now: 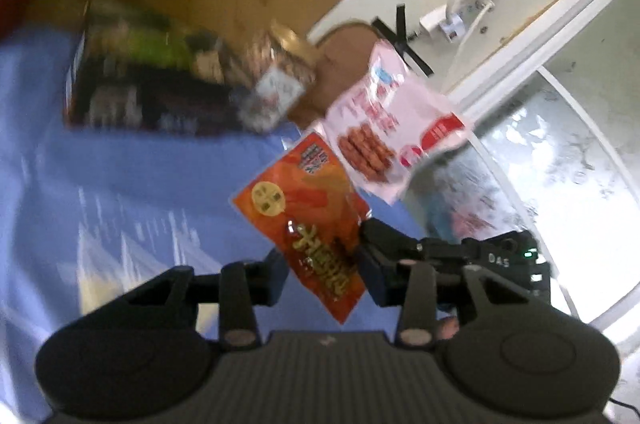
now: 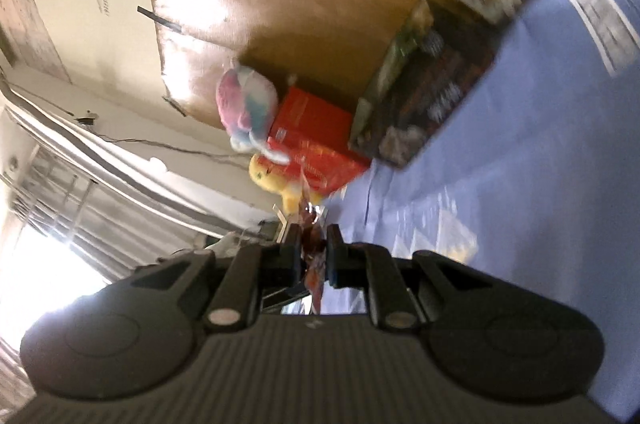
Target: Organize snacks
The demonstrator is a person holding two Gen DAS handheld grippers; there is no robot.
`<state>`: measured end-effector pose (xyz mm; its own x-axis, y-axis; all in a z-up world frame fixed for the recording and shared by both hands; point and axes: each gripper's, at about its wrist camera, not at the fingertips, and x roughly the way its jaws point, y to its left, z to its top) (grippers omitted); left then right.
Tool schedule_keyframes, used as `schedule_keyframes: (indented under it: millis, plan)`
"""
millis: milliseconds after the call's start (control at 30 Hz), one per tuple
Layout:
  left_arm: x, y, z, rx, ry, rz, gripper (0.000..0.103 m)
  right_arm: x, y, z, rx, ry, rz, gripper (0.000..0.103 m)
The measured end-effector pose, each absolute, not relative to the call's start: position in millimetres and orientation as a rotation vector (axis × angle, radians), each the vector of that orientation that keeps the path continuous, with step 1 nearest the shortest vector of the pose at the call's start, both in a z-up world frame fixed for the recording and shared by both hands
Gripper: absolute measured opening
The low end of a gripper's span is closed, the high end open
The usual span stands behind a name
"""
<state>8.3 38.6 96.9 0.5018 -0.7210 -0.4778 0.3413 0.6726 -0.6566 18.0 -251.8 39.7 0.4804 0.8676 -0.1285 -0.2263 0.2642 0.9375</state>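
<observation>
The left gripper [image 1: 322,264] holds an orange snack packet [image 1: 308,220] between its narrow jaws, above a blue cloth [image 1: 140,176]. The right gripper [image 2: 313,252] is clamped on another packet [image 2: 314,276] (seen edge-on). A pink-and-white snack bag [image 1: 384,120] is beside the orange one; its support is unclear.

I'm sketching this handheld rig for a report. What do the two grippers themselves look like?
Both look alike: matte black plastic. The left gripper has a ribbed flat deck nearest the camera, a round housing on each side, and angular linkage arms with pale round pins. The right gripper shows the same build. In the left view, the other gripper's body carries white letters "DAS" and a small green light. No sleeves or cables show clearly.
</observation>
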Motion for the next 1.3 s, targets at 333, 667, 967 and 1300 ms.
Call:
schedule_keyframes:
  millis: [333, 667, 967, 1300]
  plan:
    - [141.2, 53.8, 107.6, -0.475, 0.822, -0.461, 0.039, 146.1, -205.7, 55.3, 0.858, 0.668, 0.707, 0.015]
    - [217.8, 37.1, 76.5, -0.352, 0.821, -0.338, 0.038, 195.6, -176.1, 32.2, 0.52, 0.6, 0.565, 0.02]
    - [181.5, 30.1, 85.6, -0.238, 0.715, -0.232, 0.04, 159.4, -180.1, 32.6, 0.437, 0.491, 0.457, 0.037]
    - [48.7, 21.7, 84.1, -0.224, 0.567, -0.179, 0.049, 81.2, -188.6, 42.8, 0.424, 0.464, 0.468, 0.038]
